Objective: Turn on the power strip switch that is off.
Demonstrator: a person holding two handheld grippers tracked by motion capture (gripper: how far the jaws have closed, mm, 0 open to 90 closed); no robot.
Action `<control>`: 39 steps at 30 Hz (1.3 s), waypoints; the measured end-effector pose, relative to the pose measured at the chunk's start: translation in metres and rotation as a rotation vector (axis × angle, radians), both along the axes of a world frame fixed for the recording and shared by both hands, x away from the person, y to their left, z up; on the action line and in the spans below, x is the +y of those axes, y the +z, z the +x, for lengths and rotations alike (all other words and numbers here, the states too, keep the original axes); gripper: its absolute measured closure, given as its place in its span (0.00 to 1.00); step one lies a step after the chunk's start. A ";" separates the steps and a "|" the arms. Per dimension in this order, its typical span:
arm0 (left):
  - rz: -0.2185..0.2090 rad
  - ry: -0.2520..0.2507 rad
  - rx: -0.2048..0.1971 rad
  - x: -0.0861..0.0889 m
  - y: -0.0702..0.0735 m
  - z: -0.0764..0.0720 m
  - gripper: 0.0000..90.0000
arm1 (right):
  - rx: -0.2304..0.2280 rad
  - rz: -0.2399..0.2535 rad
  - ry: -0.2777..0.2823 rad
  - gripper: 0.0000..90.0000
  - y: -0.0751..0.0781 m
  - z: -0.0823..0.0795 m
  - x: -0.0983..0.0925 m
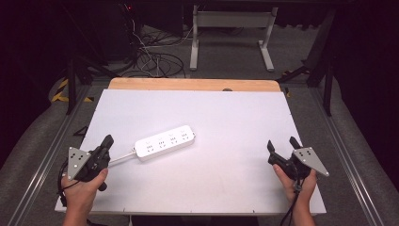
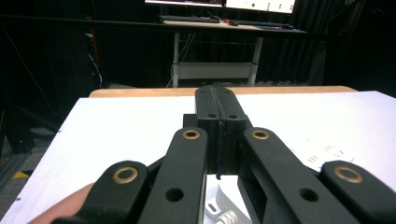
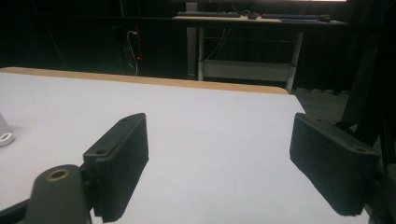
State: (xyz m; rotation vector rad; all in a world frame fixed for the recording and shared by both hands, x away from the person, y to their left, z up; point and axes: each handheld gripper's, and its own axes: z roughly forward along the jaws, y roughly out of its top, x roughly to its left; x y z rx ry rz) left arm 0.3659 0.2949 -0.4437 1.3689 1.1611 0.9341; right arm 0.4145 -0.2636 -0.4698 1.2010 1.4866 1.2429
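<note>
Left gripper (image 1: 107, 141), fingers together, hovers over the power strip's (image 1: 165, 142) cord (image 1: 123, 157); right gripper (image 1: 282, 144), fingers apart, rests near the bench's right edge. Grabbing the cord could drag the strip.

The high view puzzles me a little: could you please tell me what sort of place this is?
Probably a lab or recording workspace: a white-topped table with only a power strip on it, dark curtains around, loose cables on the floor, and a desk with monitors behind.

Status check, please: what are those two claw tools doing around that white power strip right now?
Left gripper shut, empty, above the strip's cord. Right gripper open, empty, far off. Power strip flat on table. Nothing in the way.
</note>
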 end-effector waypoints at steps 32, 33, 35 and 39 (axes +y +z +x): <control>0.176 -0.138 0.228 -0.026 0.003 0.029 1.00 | 0.008 -0.015 -0.006 0.23 0.001 0.001 -0.001; 0.176 -0.138 0.228 -0.026 0.003 0.029 1.00 | 0.009 -0.015 -0.001 0.23 0.001 0.001 -0.001; 0.176 -0.140 0.243 -0.028 0.004 0.034 1.00 | 0.010 -0.017 0.001 0.23 0.001 0.001 -0.002; 0.191 -0.150 0.268 -0.030 0.003 0.038 1.00 | 0.012 -0.017 -0.003 0.23 0.001 0.002 -0.002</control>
